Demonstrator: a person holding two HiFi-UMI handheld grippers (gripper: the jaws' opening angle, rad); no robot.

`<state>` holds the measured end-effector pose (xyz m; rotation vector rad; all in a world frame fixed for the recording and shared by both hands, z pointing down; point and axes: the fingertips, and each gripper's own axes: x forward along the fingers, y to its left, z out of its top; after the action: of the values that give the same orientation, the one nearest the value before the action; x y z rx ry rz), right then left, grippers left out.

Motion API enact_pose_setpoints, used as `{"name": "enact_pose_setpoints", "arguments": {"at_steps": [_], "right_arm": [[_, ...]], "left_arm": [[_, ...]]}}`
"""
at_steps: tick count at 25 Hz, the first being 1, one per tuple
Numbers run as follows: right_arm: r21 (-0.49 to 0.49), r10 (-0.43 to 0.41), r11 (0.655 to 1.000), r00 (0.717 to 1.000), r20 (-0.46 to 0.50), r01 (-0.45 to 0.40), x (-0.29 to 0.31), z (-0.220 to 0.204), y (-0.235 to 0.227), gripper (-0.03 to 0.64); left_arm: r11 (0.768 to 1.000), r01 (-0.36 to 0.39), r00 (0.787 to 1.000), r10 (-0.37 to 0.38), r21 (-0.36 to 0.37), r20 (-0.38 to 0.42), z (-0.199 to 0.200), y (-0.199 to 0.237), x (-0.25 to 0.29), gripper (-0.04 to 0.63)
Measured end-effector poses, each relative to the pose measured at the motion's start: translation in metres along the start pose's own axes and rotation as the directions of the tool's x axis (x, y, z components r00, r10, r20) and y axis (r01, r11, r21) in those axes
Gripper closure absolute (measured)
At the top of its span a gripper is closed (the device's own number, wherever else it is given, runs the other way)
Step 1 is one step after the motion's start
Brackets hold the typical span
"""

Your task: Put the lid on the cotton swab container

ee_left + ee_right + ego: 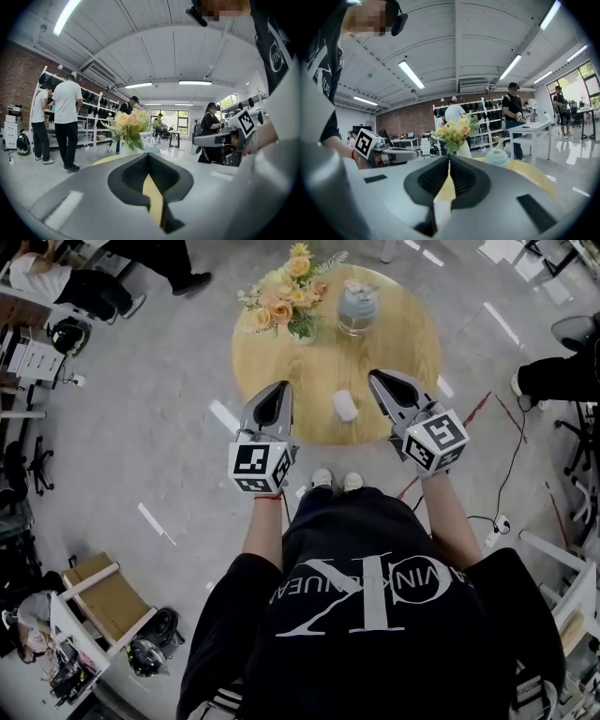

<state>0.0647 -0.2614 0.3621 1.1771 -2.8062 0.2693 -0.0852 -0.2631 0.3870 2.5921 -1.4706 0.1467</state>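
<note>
Both forearms reach forward side by side from the person's body, each hand carrying its tongs roughly level with the tips pointing away over the near edge of the round counter (398,343). There are two tongs: the left tongs (283,387) are pressed fully together with nothing between them, and the right tongs (376,378) are likewise closed and empty. Their grey shells taper to a point, with ribbed black pads inside. The counter is pale wood with a smooth top. On it stand one cotton swab container (357,324), a clear rounded jar at the far side, with one pale blue-grey domed lid (358,296) already sitting on it. There is also one bouquet (286,296) of yellow and peach flowers, and one small white rounded object (346,406) lying between the two tongs.
</note>
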Motion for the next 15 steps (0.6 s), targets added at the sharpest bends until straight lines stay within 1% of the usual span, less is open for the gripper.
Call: {"name": "enact_pose_setpoints", "arguments": {"at_steps": [15], "right_arm": [[-0.020,0.001,1.000,0.999,0.045,0.000,0.001,0.021,-0.006,0.597]], "left_arm": [[0.998,-0.057,0.997,0.057,0.011,0.043,0.022,0.016,-0.005,0.584]]}}
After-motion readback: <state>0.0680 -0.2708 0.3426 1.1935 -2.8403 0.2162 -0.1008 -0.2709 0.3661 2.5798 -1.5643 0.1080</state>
